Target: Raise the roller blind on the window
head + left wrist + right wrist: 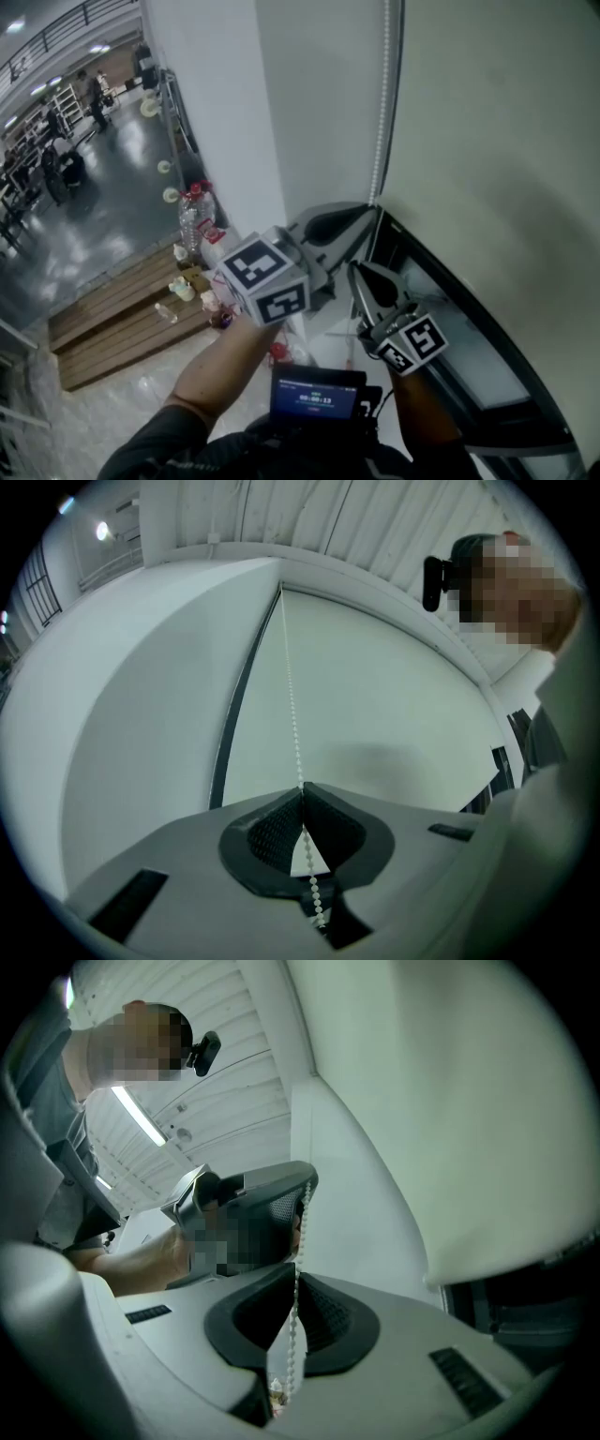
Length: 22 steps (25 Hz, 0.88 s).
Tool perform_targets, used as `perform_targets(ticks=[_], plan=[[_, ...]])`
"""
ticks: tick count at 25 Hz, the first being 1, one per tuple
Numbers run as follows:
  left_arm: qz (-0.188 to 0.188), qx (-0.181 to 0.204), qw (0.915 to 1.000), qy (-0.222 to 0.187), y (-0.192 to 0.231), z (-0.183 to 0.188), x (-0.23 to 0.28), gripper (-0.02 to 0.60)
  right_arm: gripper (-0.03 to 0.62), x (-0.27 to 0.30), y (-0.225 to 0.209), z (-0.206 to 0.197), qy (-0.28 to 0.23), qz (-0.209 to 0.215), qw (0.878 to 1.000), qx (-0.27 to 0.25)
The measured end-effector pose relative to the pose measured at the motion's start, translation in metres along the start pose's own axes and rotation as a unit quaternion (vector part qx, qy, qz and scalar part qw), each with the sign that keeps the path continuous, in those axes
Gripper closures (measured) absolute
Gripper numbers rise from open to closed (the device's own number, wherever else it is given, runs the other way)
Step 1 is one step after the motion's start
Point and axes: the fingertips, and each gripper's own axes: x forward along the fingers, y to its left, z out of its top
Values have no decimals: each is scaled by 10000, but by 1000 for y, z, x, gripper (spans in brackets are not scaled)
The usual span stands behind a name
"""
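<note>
The roller blind [497, 141] covers most of the window [473, 352], leaving only a low strip of glass bare. Its bead chain [380, 112] hangs at the blind's left edge. The left gripper [372, 212] is clamped on it higher up, and the right gripper [357, 274] is clamped on it just below. This looks like hand-over-hand hauling. Next, one gripper should pull down while the other lets go and re-grips higher.

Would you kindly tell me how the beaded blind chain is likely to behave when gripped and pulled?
The beaded chain is probably floppy: it dangles loose past the right hand-held gripper. Its small round beads may slip, though the mesh-textured pads seem to pinch it.
</note>
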Motion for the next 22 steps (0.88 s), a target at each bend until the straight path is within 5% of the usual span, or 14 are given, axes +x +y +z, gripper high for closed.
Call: perform_targets(ticks=[22], plan=[[599,-565,9891,1217,12,-172,-54,581,580,-46,-4,-165,1504,-522,9840,798]])
